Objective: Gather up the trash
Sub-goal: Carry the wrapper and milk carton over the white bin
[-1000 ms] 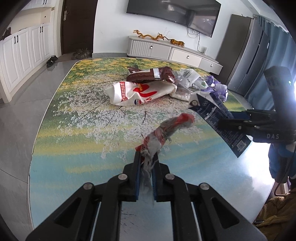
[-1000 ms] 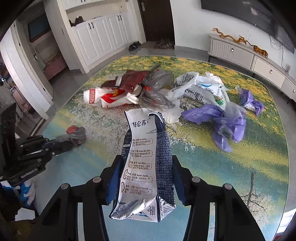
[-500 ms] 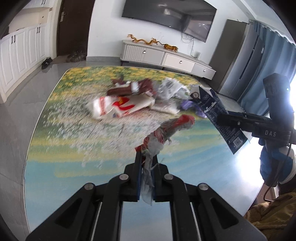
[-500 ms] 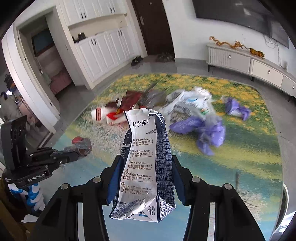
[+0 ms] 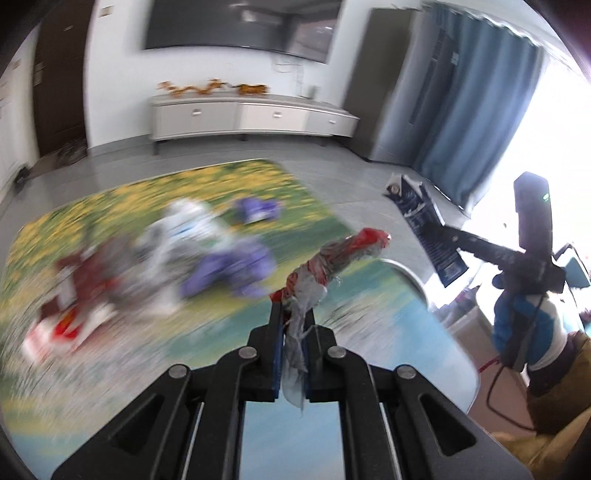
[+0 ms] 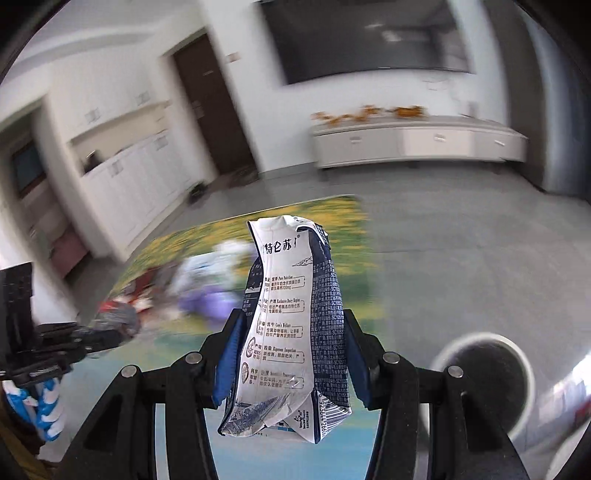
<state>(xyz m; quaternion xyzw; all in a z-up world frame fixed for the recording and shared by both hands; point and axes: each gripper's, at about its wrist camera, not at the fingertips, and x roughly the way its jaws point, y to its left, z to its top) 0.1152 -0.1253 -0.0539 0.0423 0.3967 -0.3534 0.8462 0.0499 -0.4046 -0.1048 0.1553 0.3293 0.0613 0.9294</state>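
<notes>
Left wrist view: crumpled red-and-grey plastic wrapper clamped between the pads of the left gripper, jaws fully together on its twisted tail, red end sticking up and away, clear of the table. Right wrist view: flattened white-and-blue milk carton pinched upright across its lower half by the right gripper, jaws partway apart at carton width, blue pads pressing both sides; printed Chinese text legible, barcode at lower corner. Same carton seen edge-on at right of left view, held out on the right gripper by a gloved hand, blue and white. Left gripper likewise visible at left edge of right view, wrapper at its tip.

Below and beyond: table with yellow-green-blue printed cover. Remaining litter heaped on it, heavily blurred: purple bags, white bag, red-and-white packet, small purple piece farther back. Round dark-lined bin with white rim on grey floor, lower right of right view, just beside the table edge.

Background: white low cabinet with orange ornaments, wall television, blue curtain, dark door.
</notes>
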